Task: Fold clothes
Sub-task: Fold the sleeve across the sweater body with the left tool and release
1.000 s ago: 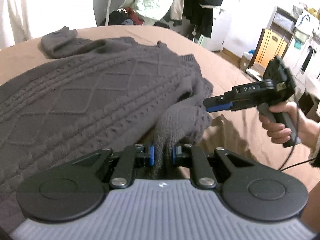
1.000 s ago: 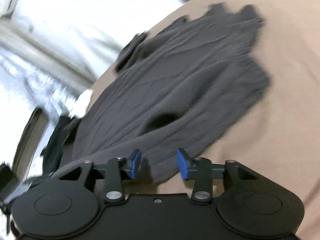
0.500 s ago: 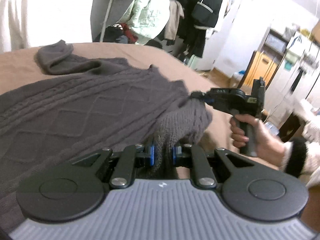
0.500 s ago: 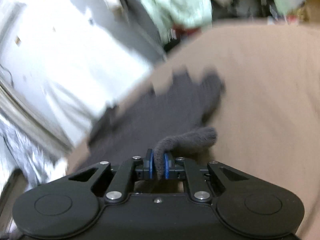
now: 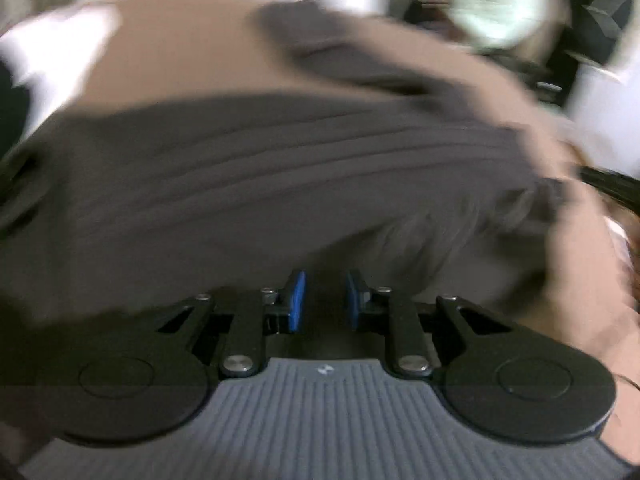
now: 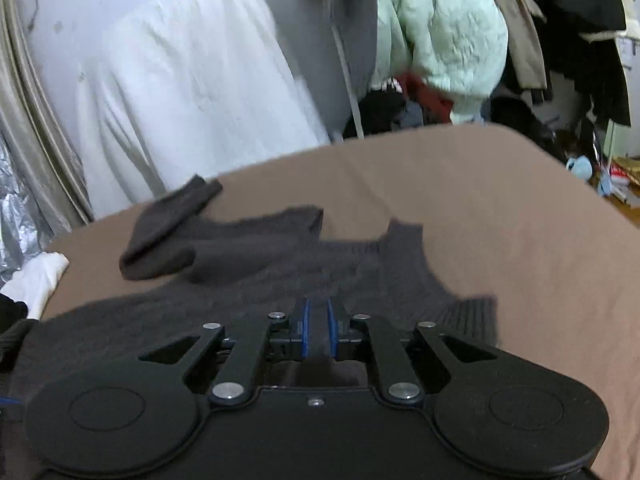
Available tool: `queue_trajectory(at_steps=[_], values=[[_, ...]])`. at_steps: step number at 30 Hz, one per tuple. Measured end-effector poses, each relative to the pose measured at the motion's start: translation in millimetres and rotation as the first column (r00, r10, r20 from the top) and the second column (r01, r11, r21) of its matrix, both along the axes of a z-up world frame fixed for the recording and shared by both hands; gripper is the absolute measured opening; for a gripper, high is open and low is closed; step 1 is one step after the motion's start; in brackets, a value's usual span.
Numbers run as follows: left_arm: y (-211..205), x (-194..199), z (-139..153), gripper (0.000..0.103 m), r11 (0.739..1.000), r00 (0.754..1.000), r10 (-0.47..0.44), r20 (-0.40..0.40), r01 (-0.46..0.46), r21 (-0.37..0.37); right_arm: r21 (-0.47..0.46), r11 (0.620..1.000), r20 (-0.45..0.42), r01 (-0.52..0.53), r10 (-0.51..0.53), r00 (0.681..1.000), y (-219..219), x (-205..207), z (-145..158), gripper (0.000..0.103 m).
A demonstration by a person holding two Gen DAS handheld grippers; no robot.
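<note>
A dark grey cable-knit sweater (image 6: 352, 276) lies spread on the brown bed cover (image 6: 500, 208), one folded sleeve (image 6: 168, 232) at its far left. My right gripper (image 6: 316, 320) is over its near edge, its jaws just starting to open with a fold of the knit still pinched between the blue pads. The left wrist view is badly blurred. There the sweater (image 5: 280, 168) fills the middle, and my left gripper (image 5: 326, 300) sits at its near edge. Its jaws are opening, and dark cloth still seems caught between them.
Beyond the bed's far edge stand a white covered bundle (image 6: 192, 80), a mint green jacket (image 6: 444, 40) and a heap of dark clothes (image 6: 400, 108). A white cloth (image 6: 36, 280) lies at the bed's left edge. Brown cover (image 5: 180, 52) stretches bare to the right.
My right gripper closed on the sweater's edge and lifted it. Both hands have swung across the bed with the knit; the left view now faces the far wall and is smeared.
</note>
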State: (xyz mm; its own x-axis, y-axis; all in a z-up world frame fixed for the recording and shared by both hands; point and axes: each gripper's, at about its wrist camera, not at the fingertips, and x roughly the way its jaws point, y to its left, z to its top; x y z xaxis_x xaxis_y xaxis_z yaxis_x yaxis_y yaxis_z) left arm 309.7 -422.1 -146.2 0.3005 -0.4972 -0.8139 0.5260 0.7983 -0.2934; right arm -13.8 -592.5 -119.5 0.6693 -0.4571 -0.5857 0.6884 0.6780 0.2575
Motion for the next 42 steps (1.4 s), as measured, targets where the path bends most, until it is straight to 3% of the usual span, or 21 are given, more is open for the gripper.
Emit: queue_trajectory(at_steps=[1,3,5,8,11,13,14,18,20,22,24,26,28,29,30,33,36,38,42], values=[[15.2,4.5,-5.2,0.021,0.998,0.998,0.051,-0.021,-0.051,-0.036,0.007,1.000,0.004,-0.003,0.003,1.000,3.9,-0.3,-4.2,0.020],[47.8,5.1,-5.3,0.021,0.975,0.993,0.089,-0.080,-0.103,-0.197,-0.001,1.000,-0.004,-0.012,0.012,1.000,16.9,-3.5,-13.6,0.056],[67.1,-0.4,-1.1,0.021,0.957,0.990,0.090,-0.108,-0.116,-0.267,-0.037,0.999,-0.037,-0.026,0.025,0.999,33.2,-7.3,-23.0,0.060],[62.4,-18.6,7.7,0.021,0.972,0.998,0.048,-0.034,-0.054,-0.228,-0.069,0.992,-0.099,-0.106,0.099,0.990,59.7,-9.7,-33.0,0.060],[32.4,-42.3,10.5,0.041,0.976,0.997,-0.076,0.023,0.080,-0.200,-0.086,0.977,-0.155,-0.197,0.183,0.971,87.4,-9.8,-40.5,0.061],[11.8,-63.1,9.5,0.044,0.962,0.988,-0.152,0.032,0.156,-0.222,-0.094,0.959,-0.216,-0.266,0.241,0.946,102.9,-2.2,-46.1,0.061],[2.5,-75.2,9.6,0.045,0.955,0.982,-0.183,0.049,0.190,-0.227,-0.109,0.955,-0.250,-0.277,0.243,0.937,108.2,4.0,-48.8,0.062],[-31.5,-119.1,-3.3,0.069,0.959,0.966,-0.206,0.158,0.232,-0.164,-0.170,0.957,-0.326,-0.236,0.171,0.930,119.0,22.5,-60.9,0.071],[-46.9,-132.0,-15.8,0.070,0.970,0.965,-0.205,0.161,0.223,-0.101,-0.177,0.960,-0.344,-0.218,0.148,0.927,121.9,28.6,-68.0,0.071],[-56.1,-138.3,-23.9,0.086,0.970,0.962,-0.225,0.154,0.237,-0.061,-0.197,0.959,-0.360,-0.206,0.125,0.925,126.5,31.5,-72.3,0.071],[-61.9,-142.9,-29.2,0.090,0.967,0.953,-0.247,0.173,0.253,-0.015,-0.208,0.959,-0.364,-0.195,0.109,0.925,130.6,30.0,-74.0,0.071],[-64.4,-142.2,-30.1,0.086,0.967,0.948,-0.254,0.190,0.252,0.034,-0.211,0.959,-0.365,-0.191,0.104,0.925,130.3,28.1,-74.5,0.071],[-63.8,-139.5,-27.2,0.039,0.966,0.943,-0.258,0.209,0.250,0.065,-0.223,0.957,-0.378,-0.186,0.091,0.921,128.9,26.2,-75.2,0.057],[-59.9,-136.4,-20.4,0.023,0.966,0.943,-0.257,0.211,0.249,0.064,-0.231,0.956,-0.384,-0.182,0.082,0.920,127.5,24.8,-75.1,0.035],[-53.2,-131.7,-11.8,0.014,0.968,0.945,-0.249,0.211,0.245,0.047,-0.239,0.956,-0.381,-0.172,0.070,0.922,126.6,21.9,-72.6,0.024],[-12.3,-104.5,26.1,0.014,0.974,0.970,-0.162,0.182,0.187,-0.129,-0.291,0.946,-0.369,-0.145,0.029,0.929,137.3,10.7,-56.1,0.016],[32.9,-67.5,44.6,0.020,0.950,0.994,-0.012,0.105,0.044,-0.308,-0.280,0.950,-0.404,-0.135,0.010,0.914,142.8,1.3,-51.4,0.016],[53.8,-41.3,26.3,0.032,0.948,0.995,0.091,0.047,-0.072,-0.310,-0.227,0.966,-0.434,-0.127,0.017,0.901,139.6,-3.7,-56.6,0.016],[83.5,-3.8,-17.1,0.033,0.942,0.966,0.254,-0.037,-0.256,-0.216,-0.156,0.981,-0.435,-0.112,0.034,0.900,131.5,-3.0,-73.3,0.016]])
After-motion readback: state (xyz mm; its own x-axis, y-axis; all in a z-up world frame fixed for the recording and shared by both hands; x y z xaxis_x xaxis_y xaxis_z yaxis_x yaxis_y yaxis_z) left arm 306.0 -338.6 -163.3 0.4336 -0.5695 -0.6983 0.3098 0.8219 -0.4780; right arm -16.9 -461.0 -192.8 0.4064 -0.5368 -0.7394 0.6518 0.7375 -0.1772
